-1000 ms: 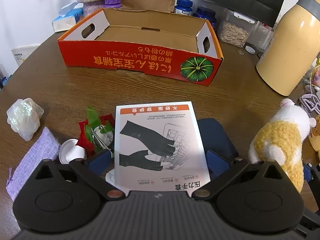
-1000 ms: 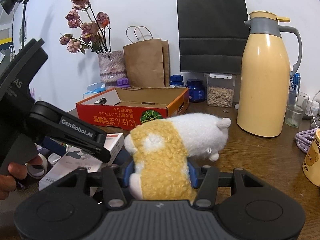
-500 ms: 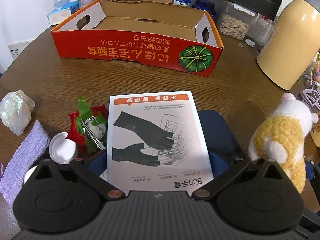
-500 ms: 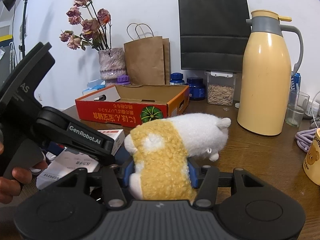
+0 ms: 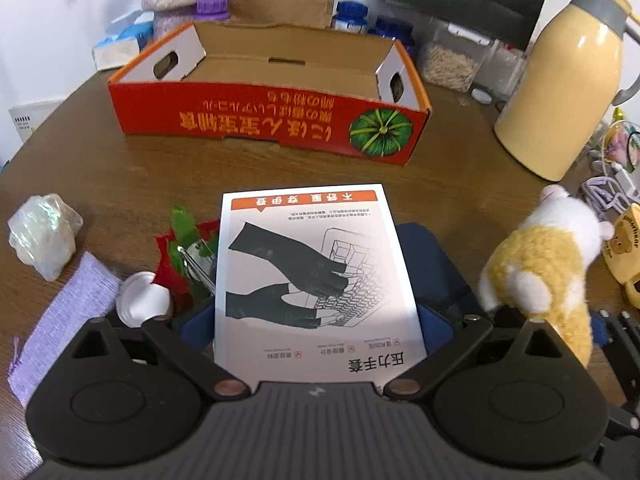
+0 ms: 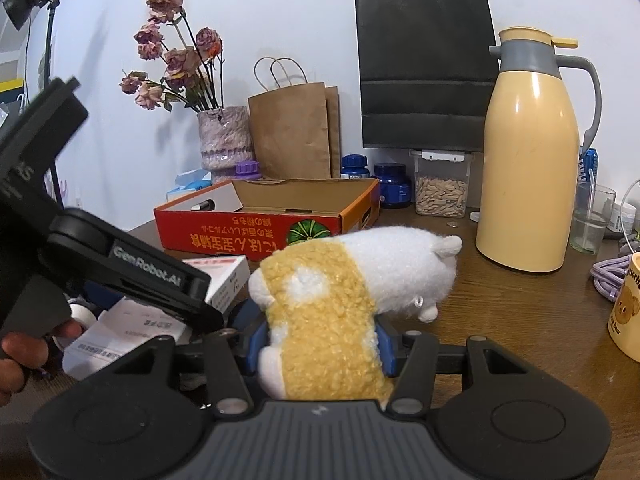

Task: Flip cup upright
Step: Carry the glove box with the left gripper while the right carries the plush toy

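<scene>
Nearest to me, my left tongs [image 5: 316,280] are clamped on a white box [image 5: 316,264] printed with dark gloves, a blue pad [image 5: 196,320] tight against each long side. My right tongs [image 6: 320,340] are narrowed on the yellow hind end of a plush toy [image 6: 344,300], which is carried level with its white head pointing away from me. So both tongs are full, and neither is on the cup. The cup I take to be the yellow mug [image 6: 628,312] with the bear print. It sits on the bench [image 5: 120,184] at the far right edge of the right wrist view, just past the plush toy and well apart from both tongs. The frame cuts it off, so I cannot tell whether it rests on its mouth, its base or its side. My reading is that the flip has not begun and this is only the run-up. The next move calls for freeing one pair, most likely the right, by setting the plush toy down on bare wood. Then I would swing right to the mug, get it fully in view, and choose a grip on its wall that allows a turn. Farther back, the orange carton [image 5: 256,120] and the tall cream jug [image 6: 528,184] stand clear of that path.
</scene>
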### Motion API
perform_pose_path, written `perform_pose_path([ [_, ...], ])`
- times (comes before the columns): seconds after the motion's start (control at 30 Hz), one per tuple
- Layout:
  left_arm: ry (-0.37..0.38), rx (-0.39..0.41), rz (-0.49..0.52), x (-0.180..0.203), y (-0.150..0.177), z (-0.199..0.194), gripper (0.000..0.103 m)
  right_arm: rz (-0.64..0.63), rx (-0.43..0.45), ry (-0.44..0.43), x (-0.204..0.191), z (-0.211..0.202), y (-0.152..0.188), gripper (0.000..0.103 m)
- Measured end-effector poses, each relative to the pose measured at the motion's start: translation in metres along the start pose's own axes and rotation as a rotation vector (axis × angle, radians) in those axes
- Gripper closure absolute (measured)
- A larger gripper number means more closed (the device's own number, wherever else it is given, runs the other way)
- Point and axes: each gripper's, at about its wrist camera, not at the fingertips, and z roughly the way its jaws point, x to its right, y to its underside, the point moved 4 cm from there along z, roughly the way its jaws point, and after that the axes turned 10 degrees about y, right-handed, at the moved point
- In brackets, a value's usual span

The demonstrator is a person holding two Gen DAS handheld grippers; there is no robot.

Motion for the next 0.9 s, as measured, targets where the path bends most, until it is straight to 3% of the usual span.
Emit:
perform_pose_path([
  [0.37,0.036,0.075,0.034,-0.015,-0.008,-0.034,0.002,0.046,-0.005,0.038,-0.014,0.002,-0.001,0.051],
  [0.9,0.032,0.169,0.089,-0.052,-0.029,-0.069,0.002,0.062,0.016,0.030,-0.055,0.012,-0.028,0.051],
])
